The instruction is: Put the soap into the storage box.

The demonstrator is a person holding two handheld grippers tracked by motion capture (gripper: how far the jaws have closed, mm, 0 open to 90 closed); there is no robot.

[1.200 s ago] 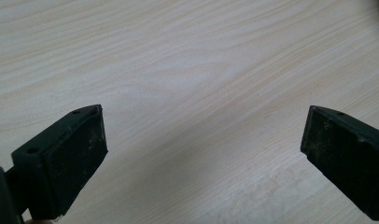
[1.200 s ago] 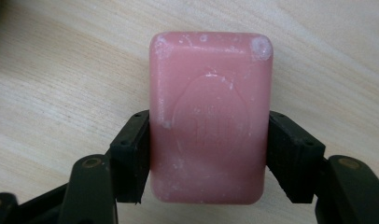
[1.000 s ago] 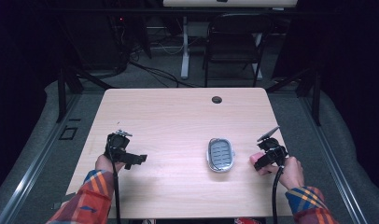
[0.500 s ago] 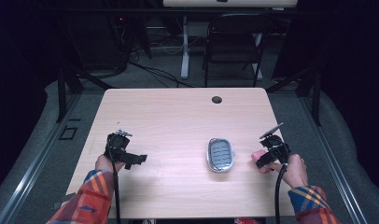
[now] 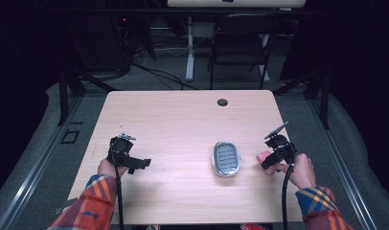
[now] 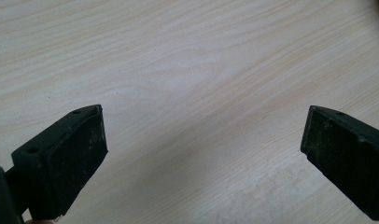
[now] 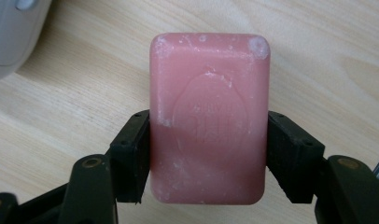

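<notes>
Pink soap bar (image 7: 208, 119) clamped between right gripper (image 7: 208, 156) fingers (image 7: 131, 154), seemingly above table (image 7: 85, 93).

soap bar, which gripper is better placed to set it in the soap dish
Right. The right gripper already clamps the pink soap bar just beside the soap dish; the left gripper is open, empty and farther off.

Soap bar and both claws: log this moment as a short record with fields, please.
surface: wooden table
soap bar: pink, clamped by its long sides between the right claw's jaws
right claw: shut on the soap bar, right of the soap dish
soap dish: grey, oval, ribbed, empty, flat on the table
left claw: jaws wide apart, nothing between them, over bare wood
table hole: dark grommet near the far edge
</notes>
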